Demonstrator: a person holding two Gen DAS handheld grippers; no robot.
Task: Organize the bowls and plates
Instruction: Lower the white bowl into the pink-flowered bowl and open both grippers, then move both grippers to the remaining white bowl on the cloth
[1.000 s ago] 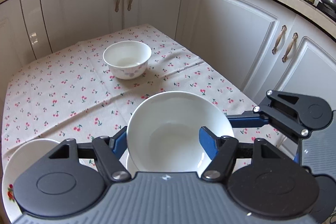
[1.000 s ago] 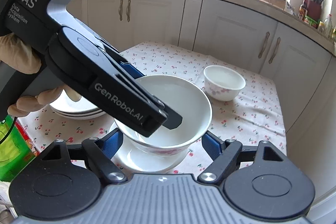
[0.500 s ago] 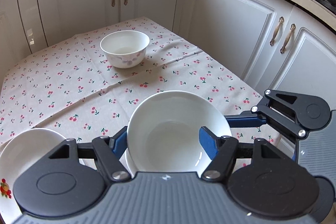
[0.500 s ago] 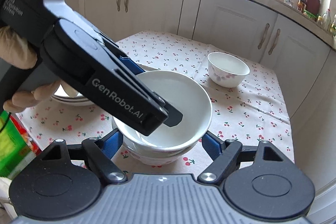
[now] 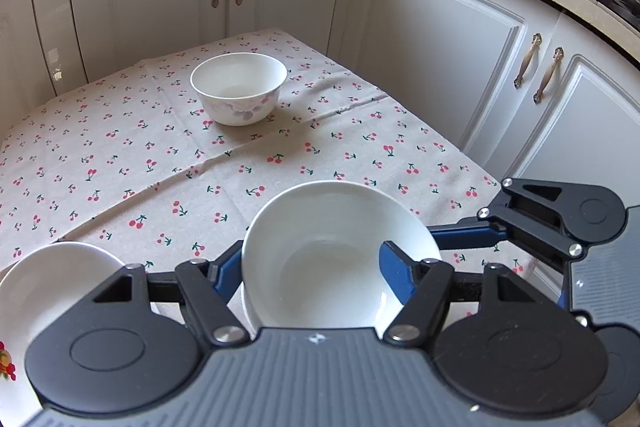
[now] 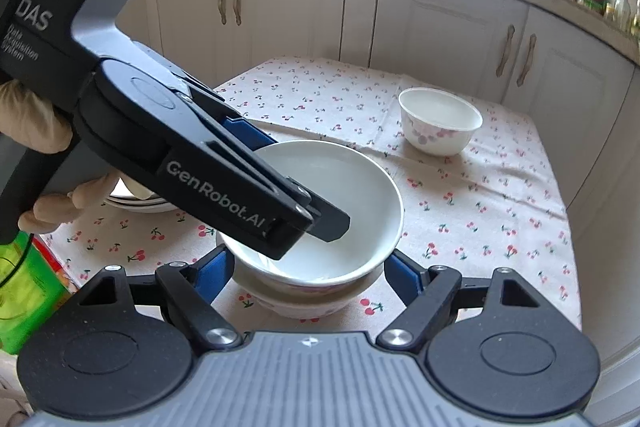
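A plain white bowl sits between the blue pads of my left gripper, which is shut on its wall. In the right wrist view one finger reaches inside the bowl and the other passes behind its far rim. This bowl rests nested in a lower bowl with a pink pattern, which stands on the cherry tablecloth. My right gripper flanks the lower bowl with a blue pad against each side. A third, smaller flowered bowl stands alone farther back.
A stack of white plates lies on the left of the table, also seen as plates at the lower left. A gloved hand holds the left gripper. A green object is at the table's left edge. White cabinets surround the table.
The white bowl in my left gripper has come down from a tilted hang above the lower bowl and now sits nested in it. The right gripper has stayed around the lower bowl.
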